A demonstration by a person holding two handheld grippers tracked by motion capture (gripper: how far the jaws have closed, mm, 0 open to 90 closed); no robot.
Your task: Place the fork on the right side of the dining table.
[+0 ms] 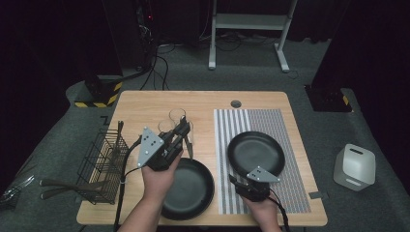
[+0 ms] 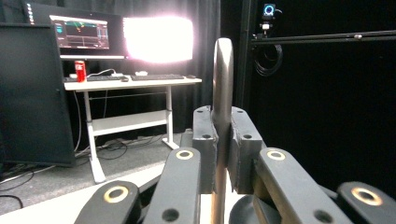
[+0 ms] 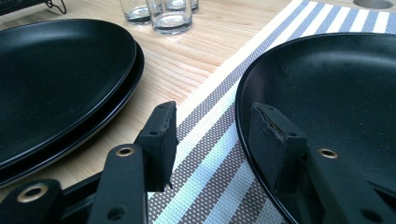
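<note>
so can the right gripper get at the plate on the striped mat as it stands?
Probably yes. The right gripper sits open at the near rim of the plate on the striped mat; one pad is already over the rim, nothing between.

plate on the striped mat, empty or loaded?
Empty. The black plate on the striped placemat shows a bare dark surface in the high view and the right gripper view; nothing lies on it.

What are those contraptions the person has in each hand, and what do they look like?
Each is a black hand-held gripper with two jaws: the left gripper and the right gripper. Both carry a grey three-cornered plate on top and trail a black cable. The jaw arms have brass-ringed holes. No sleeves show; the forearms are bare.
</note>
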